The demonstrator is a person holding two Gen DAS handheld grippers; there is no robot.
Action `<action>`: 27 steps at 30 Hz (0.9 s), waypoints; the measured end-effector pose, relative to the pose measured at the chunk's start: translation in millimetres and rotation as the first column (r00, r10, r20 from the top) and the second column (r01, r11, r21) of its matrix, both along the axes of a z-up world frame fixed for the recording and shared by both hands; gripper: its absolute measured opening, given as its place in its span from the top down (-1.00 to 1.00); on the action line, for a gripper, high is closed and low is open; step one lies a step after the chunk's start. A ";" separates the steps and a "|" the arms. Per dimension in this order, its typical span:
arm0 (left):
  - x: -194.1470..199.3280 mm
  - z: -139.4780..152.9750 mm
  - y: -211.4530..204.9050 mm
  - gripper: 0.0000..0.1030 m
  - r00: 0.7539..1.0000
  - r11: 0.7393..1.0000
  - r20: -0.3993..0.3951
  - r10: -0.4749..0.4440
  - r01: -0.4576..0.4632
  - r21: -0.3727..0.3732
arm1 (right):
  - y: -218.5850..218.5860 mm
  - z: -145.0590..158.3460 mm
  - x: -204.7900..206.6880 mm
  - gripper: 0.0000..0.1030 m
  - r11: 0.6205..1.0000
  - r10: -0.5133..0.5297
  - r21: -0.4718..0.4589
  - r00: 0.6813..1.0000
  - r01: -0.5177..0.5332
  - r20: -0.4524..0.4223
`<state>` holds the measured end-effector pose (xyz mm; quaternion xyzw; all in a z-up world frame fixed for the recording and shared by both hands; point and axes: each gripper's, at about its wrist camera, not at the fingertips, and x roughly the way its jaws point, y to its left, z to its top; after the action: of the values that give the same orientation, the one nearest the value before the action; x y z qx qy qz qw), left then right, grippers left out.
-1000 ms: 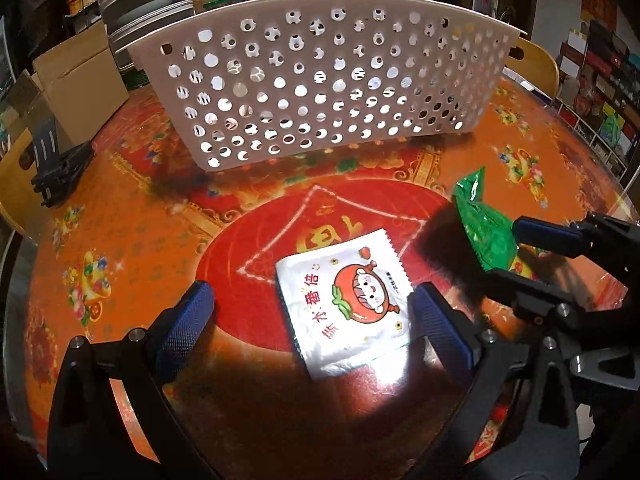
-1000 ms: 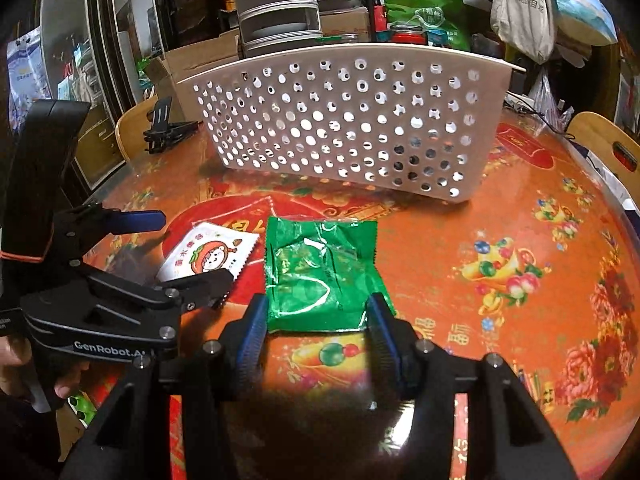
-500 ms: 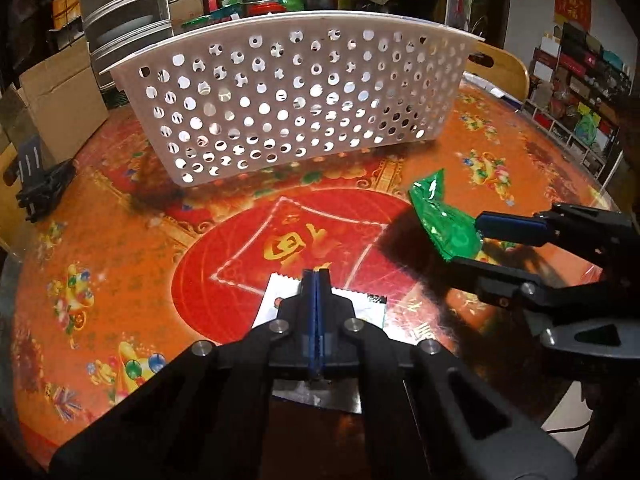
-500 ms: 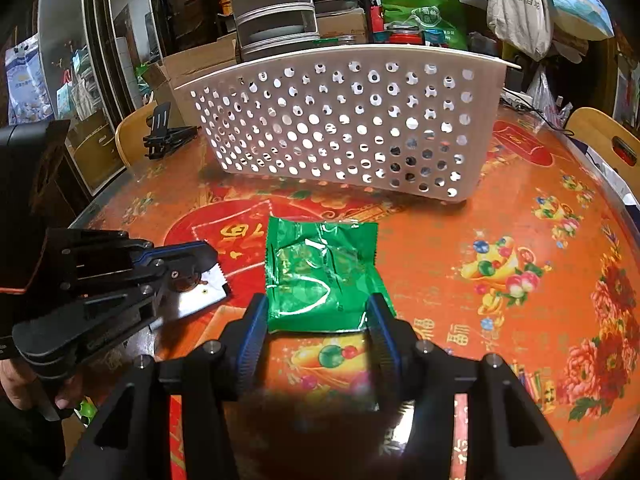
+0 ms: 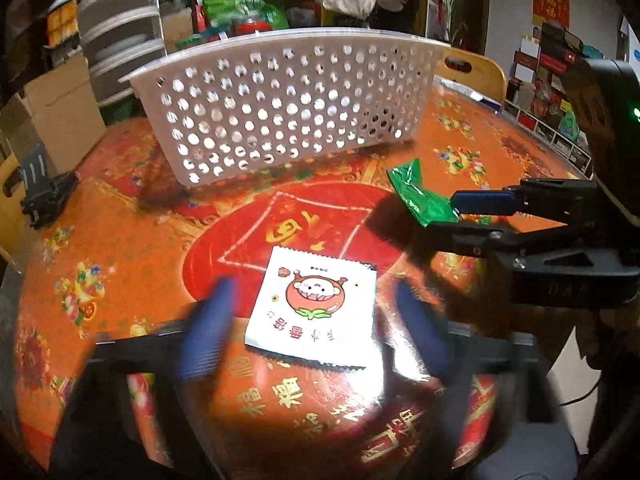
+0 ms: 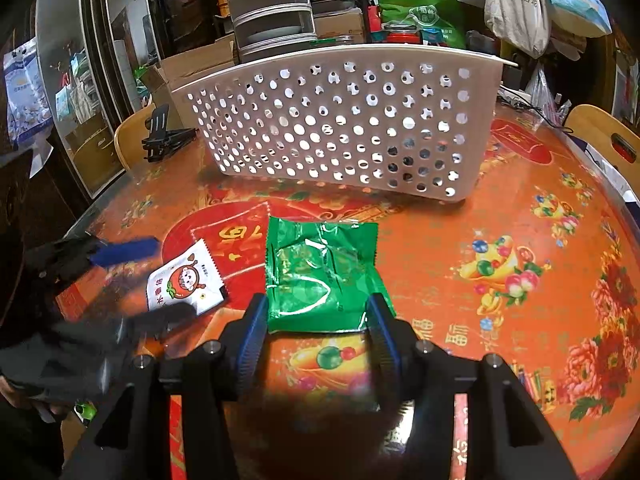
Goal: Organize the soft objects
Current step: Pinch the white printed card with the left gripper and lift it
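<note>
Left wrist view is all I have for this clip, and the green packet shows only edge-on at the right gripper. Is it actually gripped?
Observer: The right wrist view shows it face-on. The right gripper has its pads pressed on the two near corners of the green packet.
Operator: Is it up against the basket?
Observer: No. Its far edge stops short of the basket, with bare tablecloth between them.
Operator: And the white packet from that side?
Observer: The white packet lies flat beside the green one with a gap between them. It sits between the opening jaws of the left gripper, and neither one touches it.
</note>
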<state>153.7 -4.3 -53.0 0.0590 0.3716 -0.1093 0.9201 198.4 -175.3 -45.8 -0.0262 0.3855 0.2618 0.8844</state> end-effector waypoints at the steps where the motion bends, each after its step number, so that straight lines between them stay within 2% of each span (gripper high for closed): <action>1: -0.9 0.4 -0.6 -0.68 1.000 1.000 0.001 -0.003 0.003 0.002 | 0.0 0.0 0.1 0.02 1.000 0.000 0.000 1.000 0.000 -0.001; 5: 3.9 -5.9 -3.4 -0.61 0.999 0.999 -0.042 0.014 -0.012 0.034 | 0.5 0.0 0.7 0.02 1.000 -0.001 0.001 1.000 0.001 -0.001; 6: 4.4 -6.9 -3.4 -0.44 0.999 1.000 -0.047 0.006 -0.005 0.026 | 0.2 0.1 1.0 0.02 1.000 0.000 0.002 1.000 0.000 -0.002; 7: 5.3 -9.3 -4.4 -0.17 0.998 1.000 -0.056 0.002 0.000 0.028 | 0.3 0.0 0.8 0.02 1.000 0.000 0.002 1.000 0.000 -0.002; 9: 5.0 -9.6 -4.5 0.17 0.998 1.000 -0.057 -0.024 0.023 -0.011 | 0.6 0.2 0.5 0.02 1.000 0.000 0.001 1.000 0.000 -0.002; 10: 4.2 -9.7 -7.1 0.43 0.998 1.000 -0.051 -0.025 0.025 0.000 | 0.4 0.1 0.6 0.02 1.000 0.000 0.001 1.000 0.000 -0.002; 13: 2.4 -11.1 -9.0 0.73 0.998 0.999 -0.052 -0.036 0.035 -0.016 | 0.5 0.2 0.6 0.02 1.000 -0.001 0.002 1.000 0.001 -0.002; 18: 0.2 -10.7 1.8 0.91 0.999 0.996 -0.046 -0.018 0.014 -0.091 | 0.6 0.1 0.6 0.02 1.000 0.000 0.002 1.000 0.000 -0.002; 27: -9.3 6.8 1.4 0.94 1.000 0.997 0.023 -0.016 0.018 -0.080 | -0.8 3.7 -1.3 0.02 1.000 -0.010 0.010 1.000 0.010 0.008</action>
<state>144.4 -2.9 -46.3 0.0262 0.3559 -0.1314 0.9249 197.1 -176.1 -42.1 -0.0208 0.3808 0.2592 0.8874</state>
